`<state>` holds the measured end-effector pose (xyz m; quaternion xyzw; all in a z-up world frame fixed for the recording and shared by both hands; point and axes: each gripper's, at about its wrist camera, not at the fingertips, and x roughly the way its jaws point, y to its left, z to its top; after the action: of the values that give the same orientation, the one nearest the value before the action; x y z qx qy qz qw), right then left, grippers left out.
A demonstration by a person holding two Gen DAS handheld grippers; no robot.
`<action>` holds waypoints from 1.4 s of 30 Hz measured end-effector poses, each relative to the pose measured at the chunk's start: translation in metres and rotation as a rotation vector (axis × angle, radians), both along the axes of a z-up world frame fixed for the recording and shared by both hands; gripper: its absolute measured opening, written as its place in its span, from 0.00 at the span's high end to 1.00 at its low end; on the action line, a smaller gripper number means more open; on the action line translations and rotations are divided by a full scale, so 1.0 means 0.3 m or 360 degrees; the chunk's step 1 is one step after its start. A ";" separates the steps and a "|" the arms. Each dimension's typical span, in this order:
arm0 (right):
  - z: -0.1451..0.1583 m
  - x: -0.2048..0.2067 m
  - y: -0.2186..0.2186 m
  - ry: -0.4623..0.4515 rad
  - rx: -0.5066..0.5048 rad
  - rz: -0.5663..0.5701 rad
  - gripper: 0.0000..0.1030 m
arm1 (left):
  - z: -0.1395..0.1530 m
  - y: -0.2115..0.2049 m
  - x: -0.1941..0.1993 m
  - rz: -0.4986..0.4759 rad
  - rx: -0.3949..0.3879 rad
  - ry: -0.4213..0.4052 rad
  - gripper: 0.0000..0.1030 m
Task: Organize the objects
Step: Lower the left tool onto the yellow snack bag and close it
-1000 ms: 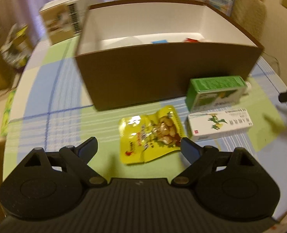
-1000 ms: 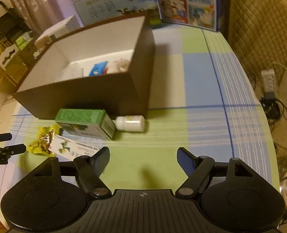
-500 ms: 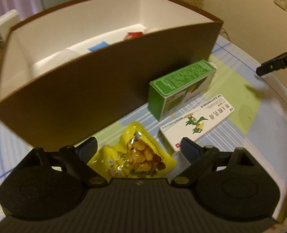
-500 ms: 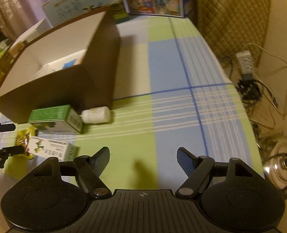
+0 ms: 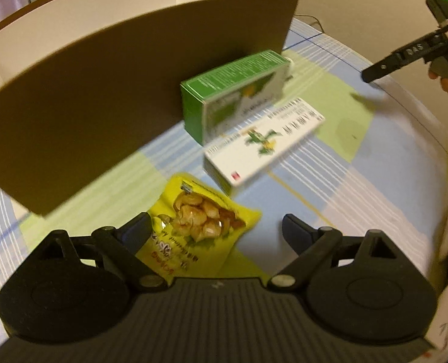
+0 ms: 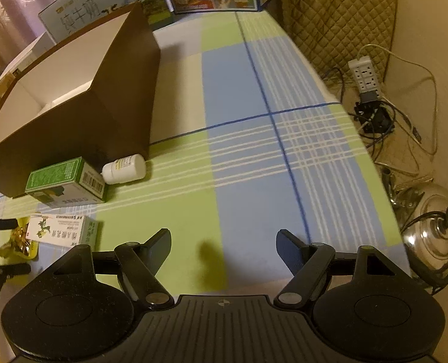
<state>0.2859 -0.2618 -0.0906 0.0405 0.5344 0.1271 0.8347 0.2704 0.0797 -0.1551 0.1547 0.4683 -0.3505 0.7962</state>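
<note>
Closer now, left gripper (image 5: 216,227) straddles snack pouch (image 5: 193,220) (jaws wide)

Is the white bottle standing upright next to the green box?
No, the white bottle lies on its side on the tablecloth, between the green box and the brown box's corner.
</note>
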 end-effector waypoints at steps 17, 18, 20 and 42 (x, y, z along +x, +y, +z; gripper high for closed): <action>-0.039 0.004 0.065 0.0046 0.0019 0.0101 0.28 | 0.011 -0.009 -0.027 0.0255 0.0113 -0.0026 0.11; -0.039 0.004 0.063 0.0047 0.0019 0.0102 0.28 | 0.002 -0.015 -0.017 0.0250 0.0129 -0.0021 0.11; -0.038 -0.001 0.056 0.0046 0.0020 0.0099 0.28 | -0.010 -0.022 -0.005 0.0256 0.0144 -0.0014 0.12; -0.033 -0.032 0.289 -0.0127 0.0124 0.0513 0.33 | 0.039 0.105 -0.113 0.0886 0.0106 -0.0150 0.45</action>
<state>0.2764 -0.1750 -0.1006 -0.0186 0.4950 0.2813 0.8219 0.2364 0.1113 -0.1435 0.0624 0.4664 -0.0951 0.8772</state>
